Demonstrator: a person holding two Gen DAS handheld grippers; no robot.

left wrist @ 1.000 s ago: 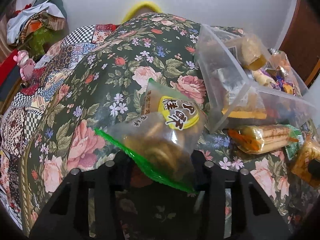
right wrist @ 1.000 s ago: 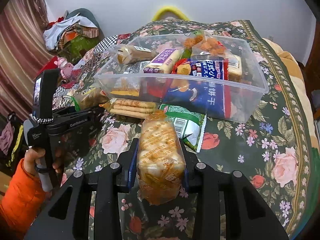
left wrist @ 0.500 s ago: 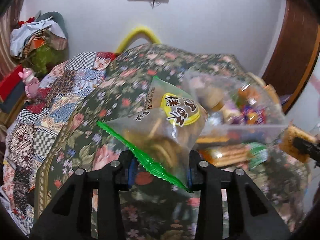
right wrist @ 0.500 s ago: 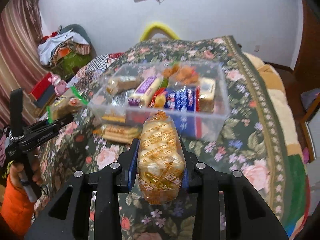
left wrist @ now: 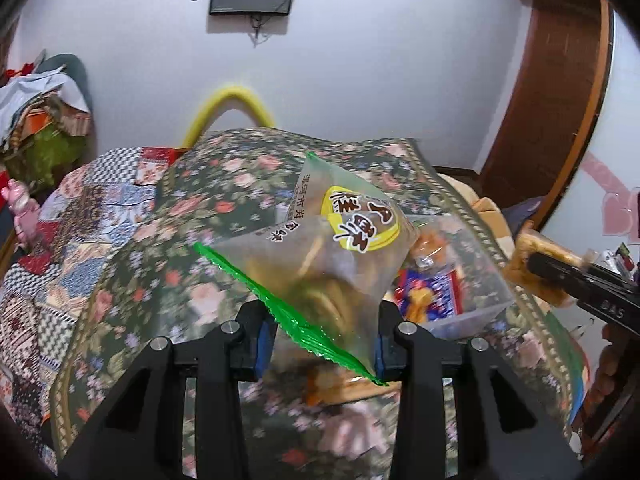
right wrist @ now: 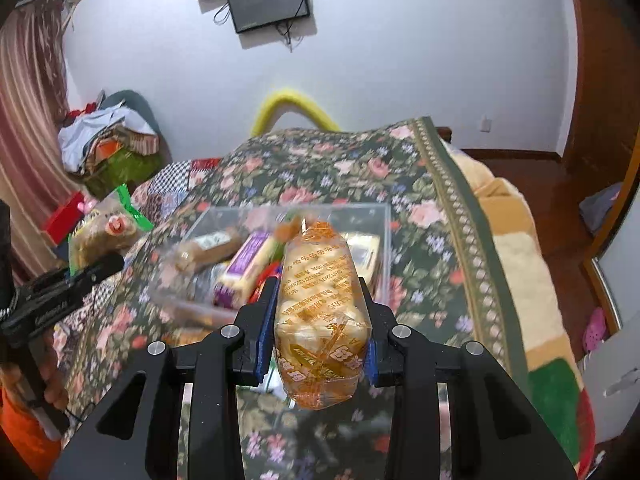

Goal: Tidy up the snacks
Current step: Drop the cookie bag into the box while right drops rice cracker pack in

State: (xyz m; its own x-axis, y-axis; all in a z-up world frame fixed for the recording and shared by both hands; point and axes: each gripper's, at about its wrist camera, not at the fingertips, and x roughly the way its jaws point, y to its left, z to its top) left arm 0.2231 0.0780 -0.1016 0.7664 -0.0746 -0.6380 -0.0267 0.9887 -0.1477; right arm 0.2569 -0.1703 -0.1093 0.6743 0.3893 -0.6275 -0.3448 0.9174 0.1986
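My left gripper [left wrist: 320,340] is shut on a clear bag of cookies [left wrist: 332,256] with a yellow label and a green sealed edge, held in the air above the floral bedspread. My right gripper [right wrist: 318,332] is shut on an orange-printed pack of small breads [right wrist: 320,300], also lifted. Below and beyond both stands the clear plastic bin [right wrist: 376,216] with several snack packs in it. From the right wrist view the left gripper [right wrist: 104,264] and its cookie bag [right wrist: 104,232] show at the left. In the left wrist view the right gripper [left wrist: 540,264] with its pack appears at the right edge.
The bin rests on a bed with a dark floral cover [right wrist: 440,184] and a patchwork quilt [left wrist: 80,216] at the left. A snack pack lies on the cover in front of the bin [left wrist: 352,384]. A clothes pile [right wrist: 108,136], a yellow arch [right wrist: 292,104] and a wall screen [right wrist: 268,0] lie beyond.
Both grippers have risen with their packs and tilted up, so the wall and screen now show. The bin has dropped lower and looks farther off in both views.
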